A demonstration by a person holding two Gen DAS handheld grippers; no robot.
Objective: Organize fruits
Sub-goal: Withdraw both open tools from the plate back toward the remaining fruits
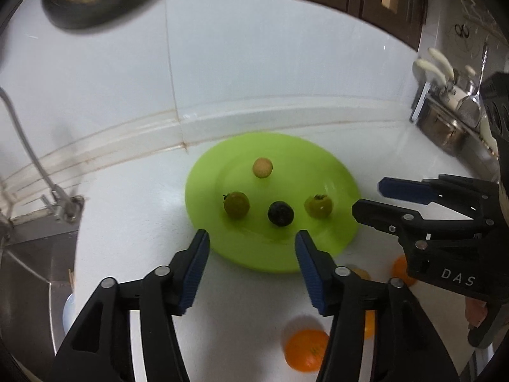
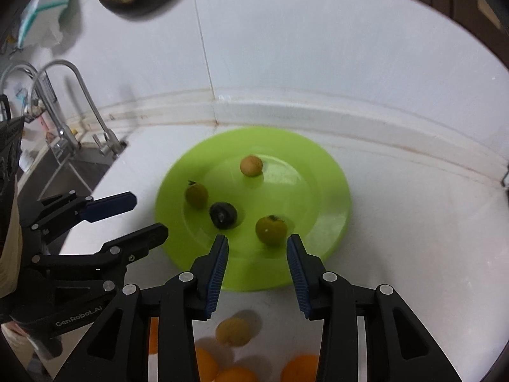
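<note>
Two grippers are in your hands, and both have their jaws apart with nothing between them. Below your left gripper (image 1: 252,243) an orange (image 1: 306,349) lies on the white counter (image 1: 133,222). Under your right gripper (image 2: 257,248) you have more oranges (image 2: 299,370) and one pale fruit (image 2: 233,331). Just ahead of both tools the green plate (image 2: 327,191) carries a dark fruit (image 2: 223,215), two greenish fruits (image 2: 271,229) and, farthest, a tan fruit (image 2: 251,165).
</note>
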